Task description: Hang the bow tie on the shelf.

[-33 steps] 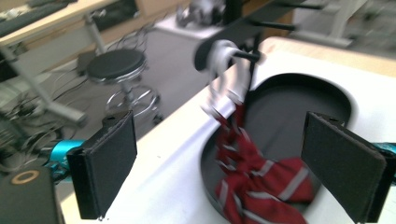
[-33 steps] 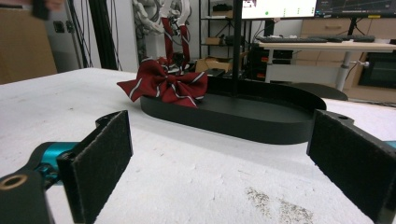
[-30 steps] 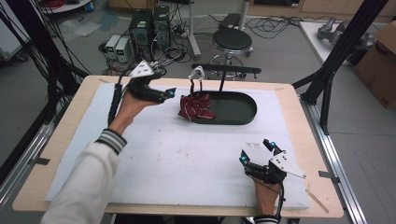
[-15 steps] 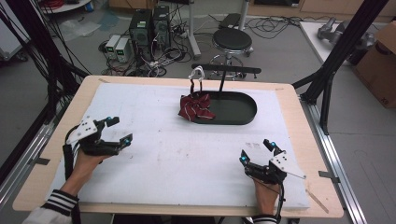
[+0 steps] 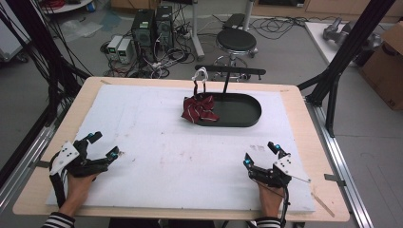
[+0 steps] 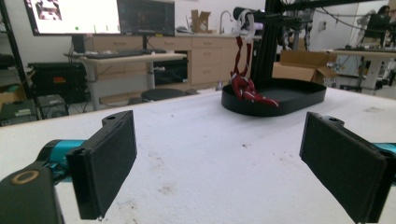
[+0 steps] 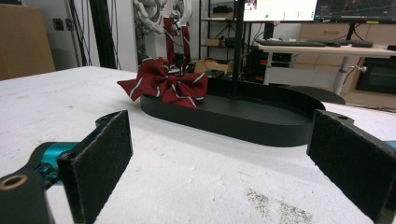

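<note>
A dark red bow tie with thin white stripes (image 5: 198, 109) hangs by its strap from a white hook on a black stand (image 5: 227, 72) and rests on the left rim of a black oval tray (image 5: 244, 114). The bow tie (image 7: 163, 85) drapes over the tray (image 7: 261, 123) in the right gripper view and looks small (image 6: 247, 88) in the left gripper view. My left gripper (image 5: 103, 145) rests open at the front left of the table, nothing between its pads (image 6: 109, 158). My right gripper (image 5: 260, 154) rests open at the front right, also holding nothing.
A white foam sheet (image 5: 166, 156) covers the wooden table (image 5: 304, 118). Black frame posts (image 5: 340, 61) stand at the table's sides. A stool (image 5: 236, 40) and computers (image 5: 152, 26) sit on the floor behind. A cardboard box (image 5: 387, 52) is at the far right.
My left gripper has pulled back from beside the bow tie at the tray to the front left of the table and settled there, open. The right gripper has stayed put.
</note>
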{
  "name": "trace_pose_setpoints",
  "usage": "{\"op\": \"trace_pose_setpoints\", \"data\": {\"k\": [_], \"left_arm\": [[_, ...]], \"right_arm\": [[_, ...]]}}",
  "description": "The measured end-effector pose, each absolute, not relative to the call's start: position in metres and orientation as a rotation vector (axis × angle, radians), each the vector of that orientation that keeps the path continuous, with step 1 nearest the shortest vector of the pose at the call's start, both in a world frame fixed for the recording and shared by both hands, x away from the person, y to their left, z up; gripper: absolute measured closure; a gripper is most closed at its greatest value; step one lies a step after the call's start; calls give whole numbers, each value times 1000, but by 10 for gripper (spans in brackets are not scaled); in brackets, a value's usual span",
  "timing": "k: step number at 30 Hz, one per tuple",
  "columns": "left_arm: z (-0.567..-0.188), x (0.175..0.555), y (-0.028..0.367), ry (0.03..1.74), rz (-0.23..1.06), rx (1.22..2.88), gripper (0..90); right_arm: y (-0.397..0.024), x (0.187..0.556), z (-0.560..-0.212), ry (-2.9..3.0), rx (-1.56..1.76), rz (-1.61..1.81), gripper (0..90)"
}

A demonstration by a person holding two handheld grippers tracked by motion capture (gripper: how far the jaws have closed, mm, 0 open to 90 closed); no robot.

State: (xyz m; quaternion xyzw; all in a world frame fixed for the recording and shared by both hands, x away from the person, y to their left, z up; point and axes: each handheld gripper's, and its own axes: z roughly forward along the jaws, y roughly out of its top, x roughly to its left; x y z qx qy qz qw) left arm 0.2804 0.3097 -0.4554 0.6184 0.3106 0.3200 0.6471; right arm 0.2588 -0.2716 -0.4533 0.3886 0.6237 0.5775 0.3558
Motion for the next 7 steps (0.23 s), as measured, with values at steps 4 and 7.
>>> {"op": "trace_pose_setpoints", "data": {"k": [4, 7], "left_arm": [[-456, 280, 309, 699, 740, 1417, 114], [-456, 279, 309, 699, 742, 1416, 114]], "right_arm": [[-272, 259, -453, 1610, 1003, 1494, 58], [-271, 258, -453, 1613, 1005, 1493, 58]]}}
